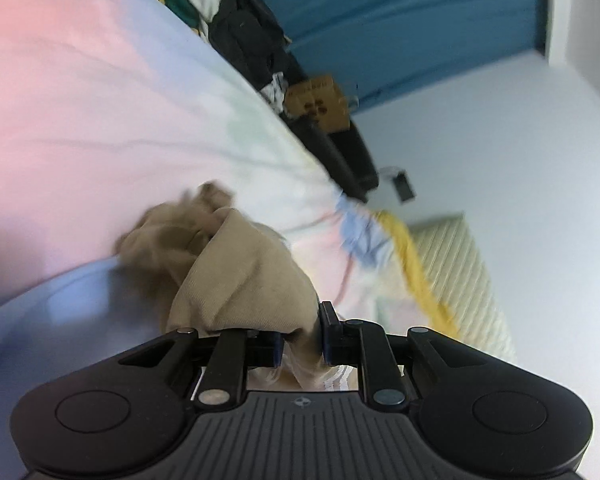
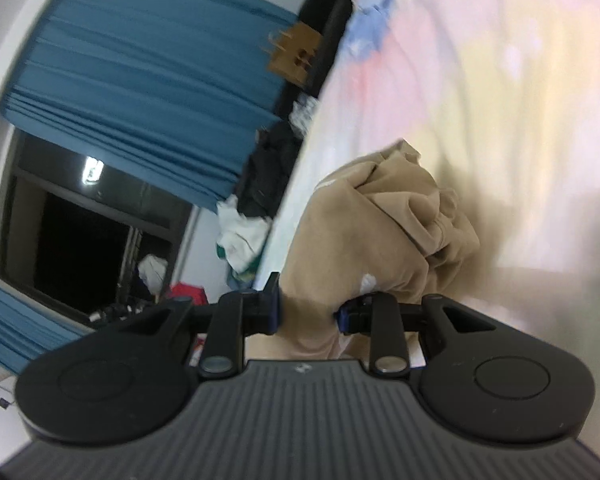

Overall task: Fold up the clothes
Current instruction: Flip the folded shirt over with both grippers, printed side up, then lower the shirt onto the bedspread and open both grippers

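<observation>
Two grippers, both clamped on the same tan garment. Left gripper (image 1: 302,338): fingers narrow, tan fabric pinched in the gap, cloth bunching up over the left finger and trailing forward onto the bed. Right gripper (image 2: 308,310): fingers a bit wider apart, thick fold of the tan garment (image 2: 384,224) filling the space between them, pads pressing the cloth from both sides.

Garment is crumpled, not folded, hanging from the two grips and resting in a heap on the pastel bedsheet (image 1: 100,100), which is pink, pale blue and white with a yellow edge. In the right wrist view a small white tag or patch shows on the garment near the right finger.

Both views are tilted and motion-blurred. Pile of dark and white clothes (image 1: 236,12) sits at the far edge of the bed, next to a brown cardboard box (image 1: 320,100) on a dark piece of furniture. Blue curtain (image 2: 140,72) hangs behind; dark window (image 2: 84,240) below it in the right wrist view. White wall and a ribbed cream panel (image 1: 460,272) to the right in the left wrist view.
</observation>
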Demonstrator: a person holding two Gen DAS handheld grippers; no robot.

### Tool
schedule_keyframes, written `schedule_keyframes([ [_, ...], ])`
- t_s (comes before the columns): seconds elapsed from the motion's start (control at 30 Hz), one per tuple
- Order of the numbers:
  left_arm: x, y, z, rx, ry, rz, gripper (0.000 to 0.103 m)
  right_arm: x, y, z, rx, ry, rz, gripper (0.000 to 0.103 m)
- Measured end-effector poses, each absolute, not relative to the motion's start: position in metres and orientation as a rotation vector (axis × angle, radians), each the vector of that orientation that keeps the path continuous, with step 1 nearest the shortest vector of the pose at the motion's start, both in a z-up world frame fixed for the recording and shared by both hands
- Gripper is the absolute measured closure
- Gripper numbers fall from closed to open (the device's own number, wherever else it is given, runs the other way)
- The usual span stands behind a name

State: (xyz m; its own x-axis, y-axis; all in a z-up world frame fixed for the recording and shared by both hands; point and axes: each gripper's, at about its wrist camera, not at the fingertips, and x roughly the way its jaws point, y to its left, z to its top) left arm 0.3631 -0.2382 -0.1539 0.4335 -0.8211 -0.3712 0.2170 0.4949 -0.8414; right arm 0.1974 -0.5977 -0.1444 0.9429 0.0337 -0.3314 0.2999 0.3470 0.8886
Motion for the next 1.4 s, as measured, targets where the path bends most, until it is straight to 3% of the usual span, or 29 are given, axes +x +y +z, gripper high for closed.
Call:
schedule_keyframes([
  [0.3, 0.340, -0.235, -0.202, -0.645, 1.012, -0.670, 0.080, 0.131, -0.558, -0.200, 1.236, 0.491, -0.234, 0.073],
  [0.43, 0.323, -0.232, -0.186, -0.549, 0.996, -0.659, 0.075, 0.127, -0.551, -0.193, 1.199, 0.549, -0.286, 0.070],
  [0.47, 0.322, -0.235, -0.174, -0.521, 0.988, -0.654, 0.072, 0.125, -0.550, -0.186, 1.190, 0.561, -0.299, 0.069],
  [0.53, 0.304, -0.232, -0.151, -0.468, 0.968, -0.657, 0.051, 0.119, -0.545, -0.167, 1.141, 0.594, -0.322, 0.065],
  [0.67, 0.271, -0.228, -0.099, -0.360, 0.907, -0.670, 0.033, 0.101, -0.533, -0.118, 0.984, 0.605, -0.336, 0.056],
  [0.7, 0.261, -0.228, -0.085, -0.333, 0.883, -0.670, 0.024, 0.094, -0.529, -0.102, 0.947, 0.581, -0.325, 0.049],
  [0.73, 0.248, -0.225, -0.069, -0.312, 0.859, -0.677, 0.021, 0.087, -0.529, -0.090, 0.933, 0.559, -0.314, 0.037],
  [0.77, 0.235, -0.222, -0.053, -0.292, 0.835, -0.684, 0.021, 0.081, -0.529, -0.078, 0.922, 0.537, -0.302, 0.032],
  [0.9, 0.185, -0.211, -0.003, -0.206, 0.729, -0.713, 0.010, 0.059, -0.512, -0.032, 0.816, 0.493, -0.267, 0.020],
  [0.93, 0.173, -0.210, 0.008, -0.183, 0.697, -0.714, 0.007, 0.053, -0.507, -0.022, 0.785, 0.484, -0.262, 0.021],
  [1.07, 0.123, -0.196, 0.043, -0.131, 0.589, -0.727, 0.000, 0.029, -0.484, 0.008, 0.668, 0.453, -0.250, 0.021],
  [1.4, 0.026, -0.160, 0.070, 0.031, 0.452, -0.662, 0.000, -0.028, -0.418, 0.025, 0.430, 0.387, -0.200, 0.021],
])
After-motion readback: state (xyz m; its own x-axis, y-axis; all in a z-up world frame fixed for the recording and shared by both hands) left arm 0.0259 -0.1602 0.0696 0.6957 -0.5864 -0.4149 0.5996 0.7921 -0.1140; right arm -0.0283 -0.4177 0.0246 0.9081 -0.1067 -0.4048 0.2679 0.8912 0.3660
